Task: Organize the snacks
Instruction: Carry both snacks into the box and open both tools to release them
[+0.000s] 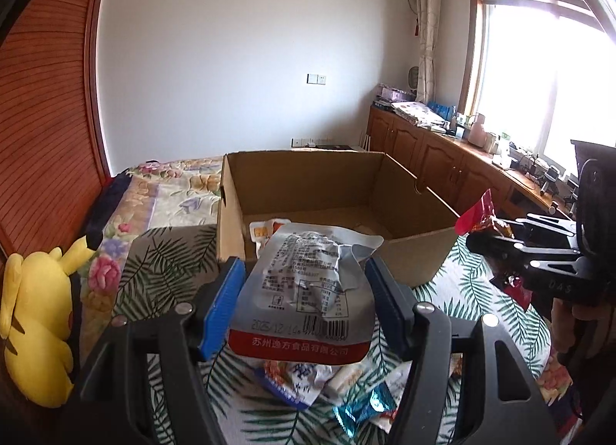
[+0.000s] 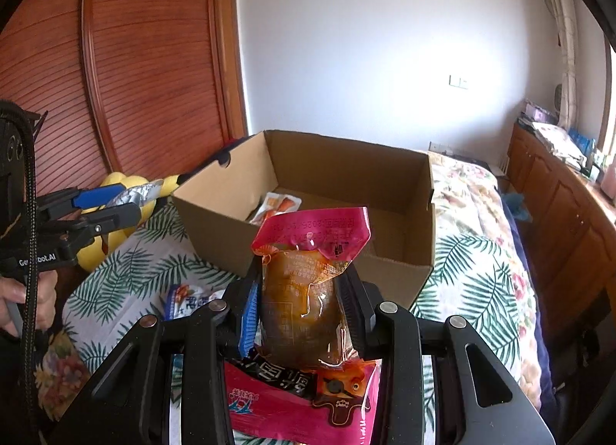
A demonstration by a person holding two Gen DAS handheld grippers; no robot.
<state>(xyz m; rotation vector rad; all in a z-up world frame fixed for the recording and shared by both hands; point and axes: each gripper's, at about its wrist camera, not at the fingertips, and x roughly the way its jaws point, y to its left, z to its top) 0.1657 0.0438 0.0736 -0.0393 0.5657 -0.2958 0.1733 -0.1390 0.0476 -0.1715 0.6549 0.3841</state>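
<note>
My left gripper is shut on a silver snack pouch with a red bottom band, held above the bed in front of an open cardboard box. My right gripper is shut on a brown pouch with a pink top, held just in front of the same box. One orange-and-white snack packet lies inside the box. Each gripper shows in the other's view, the right one and the left one. Loose snack packets lie on the leaf-print cloth below.
A yellow plush toy sits at the bed's left edge by the wooden headboard. A pink snack bag lies under my right gripper. Wooden cabinets with clutter run along the window on the right.
</note>
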